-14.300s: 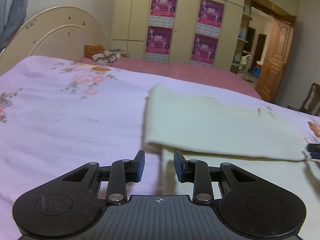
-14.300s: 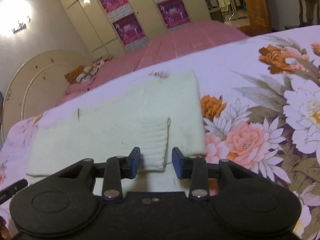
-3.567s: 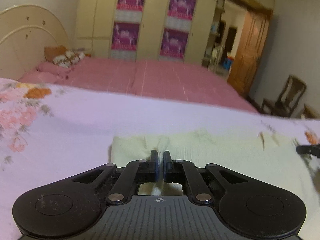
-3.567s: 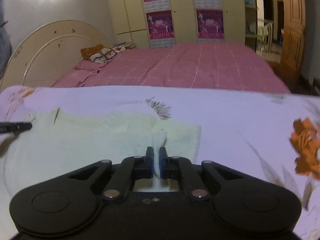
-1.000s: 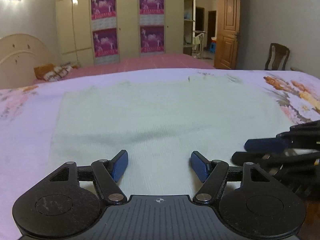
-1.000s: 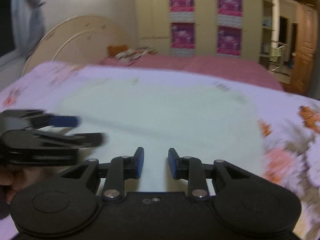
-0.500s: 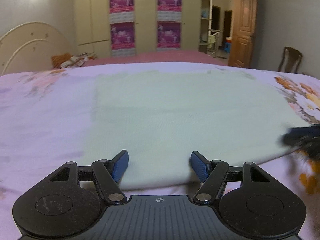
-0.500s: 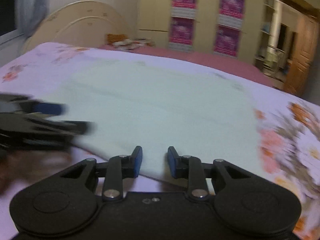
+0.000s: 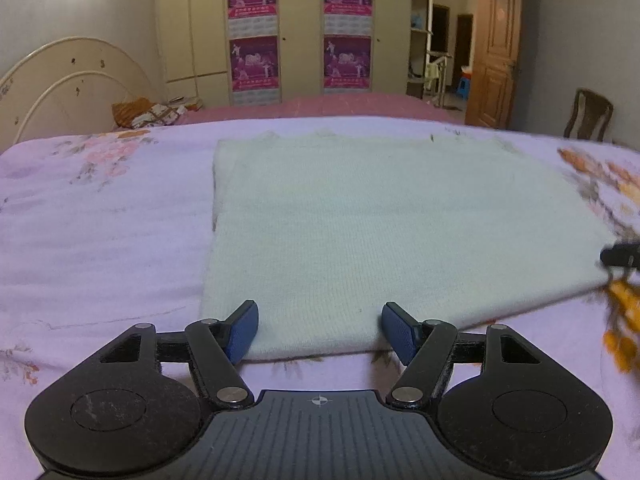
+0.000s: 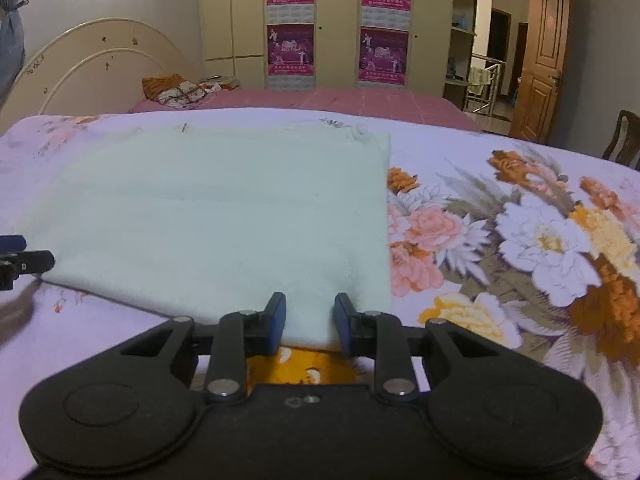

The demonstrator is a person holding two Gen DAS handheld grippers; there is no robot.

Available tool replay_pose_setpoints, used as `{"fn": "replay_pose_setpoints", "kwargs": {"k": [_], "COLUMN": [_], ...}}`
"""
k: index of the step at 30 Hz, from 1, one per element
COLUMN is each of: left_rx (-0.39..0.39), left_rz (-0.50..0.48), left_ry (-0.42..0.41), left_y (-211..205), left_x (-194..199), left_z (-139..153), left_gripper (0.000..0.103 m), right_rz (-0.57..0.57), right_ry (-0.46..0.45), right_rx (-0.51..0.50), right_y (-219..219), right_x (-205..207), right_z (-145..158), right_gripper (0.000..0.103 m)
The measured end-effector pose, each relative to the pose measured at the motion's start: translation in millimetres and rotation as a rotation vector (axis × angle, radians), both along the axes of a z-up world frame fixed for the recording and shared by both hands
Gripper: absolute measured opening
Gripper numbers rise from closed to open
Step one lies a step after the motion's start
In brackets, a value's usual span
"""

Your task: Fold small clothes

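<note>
A pale cream knit garment (image 9: 380, 232) lies folded flat in a rectangle on the floral bedsheet (image 9: 100, 232); it also shows in the right wrist view (image 10: 224, 216). My left gripper (image 9: 319, 330) is open, its blue pads at the garment's near left edge, holding nothing. My right gripper (image 10: 309, 322) is open with a narrower gap at the garment's near right corner, holding nothing. The right gripper's tip shows at the right edge of the left wrist view (image 9: 620, 258); the left gripper's tip shows at the left edge of the right wrist view (image 10: 24, 260).
The lilac sheet has large printed flowers (image 10: 540, 240) to the garment's right. A pink bed (image 9: 340, 106), a cream headboard (image 9: 68, 88), wardrobes with posters (image 9: 300, 32), a wooden door (image 9: 494, 60) and a chair (image 9: 588, 114) lie beyond.
Both grippers have moved apart toward the garment's near corners. The right gripper has slid out to the right edge of the left wrist view. Both stay open.
</note>
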State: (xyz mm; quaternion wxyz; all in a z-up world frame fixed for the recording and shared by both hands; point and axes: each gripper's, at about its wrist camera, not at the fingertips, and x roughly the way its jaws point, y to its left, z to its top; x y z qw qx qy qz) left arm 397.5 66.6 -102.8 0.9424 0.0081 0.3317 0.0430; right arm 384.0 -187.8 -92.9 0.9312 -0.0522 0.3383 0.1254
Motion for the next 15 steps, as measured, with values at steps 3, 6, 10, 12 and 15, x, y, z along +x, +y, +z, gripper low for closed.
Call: {"fn": "replay_pose_setpoints", "kwargs": {"k": [3, 6, 10, 12, 15], "left_rx": [0.002, 0.004, 0.003, 0.002, 0.002], "left_rz": [0.002, -0.002, 0.003, 0.005, 0.006], "left_ry": [0.004, 0.006, 0.004, 0.003, 0.003], "left_y": [0, 0, -1, -1, -1], "left_x": [1, 1, 1, 1, 1], "left_z": [2, 2, 2, 1, 1], "left_gripper": [0.069, 0.069, 0.069, 0.069, 0.069], "right_rz": [0.001, 0.001, 0.002, 0.011, 0.018], "right_ry": [0.028, 0.018, 0.028, 0.031, 0.037], "right_rx": [-0.004, -0.02, 0.001, 0.001, 0.001], "right_y": [0, 4, 0, -1, 0], "right_x": [2, 1, 1, 3, 4], "right_z": [-12, -5, -10, -10, -9], "right_gripper": [0.025, 0.025, 0.025, 0.025, 0.025]}}
